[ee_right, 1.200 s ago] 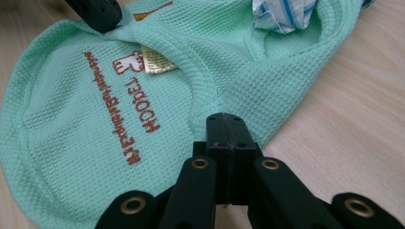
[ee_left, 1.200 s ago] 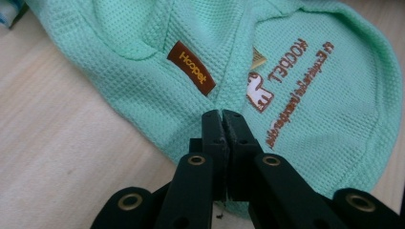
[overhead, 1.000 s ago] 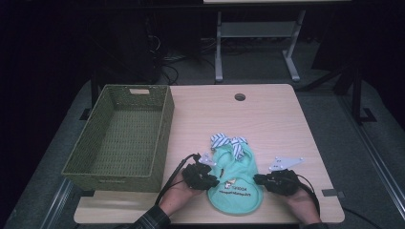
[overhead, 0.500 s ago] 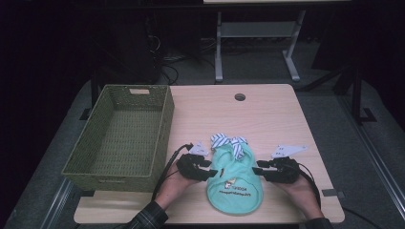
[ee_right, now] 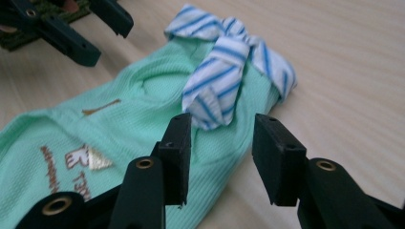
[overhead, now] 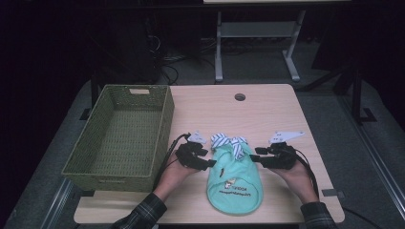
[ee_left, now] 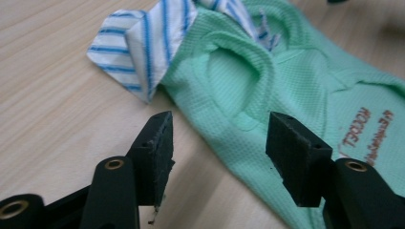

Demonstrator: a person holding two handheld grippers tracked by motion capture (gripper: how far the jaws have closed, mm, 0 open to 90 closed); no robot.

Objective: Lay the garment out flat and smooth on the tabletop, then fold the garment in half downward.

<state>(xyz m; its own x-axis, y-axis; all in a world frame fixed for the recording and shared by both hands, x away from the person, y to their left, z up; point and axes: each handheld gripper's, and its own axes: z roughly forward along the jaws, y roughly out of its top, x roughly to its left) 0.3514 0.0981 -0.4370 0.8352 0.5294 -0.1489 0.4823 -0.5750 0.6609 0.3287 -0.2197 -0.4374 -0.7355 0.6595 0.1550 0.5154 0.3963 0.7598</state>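
left gripper [overhead: 210, 163]: jaws just opened, empty, beside green garment [overhead: 236, 183]'s left edge | right gripper [overhead: 254, 157]: jaws just opened, empty, at its right edge

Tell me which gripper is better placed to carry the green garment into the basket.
Left, probably. The left gripper sits between the green garment and the basket, jaws open at its edge; the right gripper is on the far side.

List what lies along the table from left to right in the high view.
Green woven basket → left gripper → mint green garment → right gripper.
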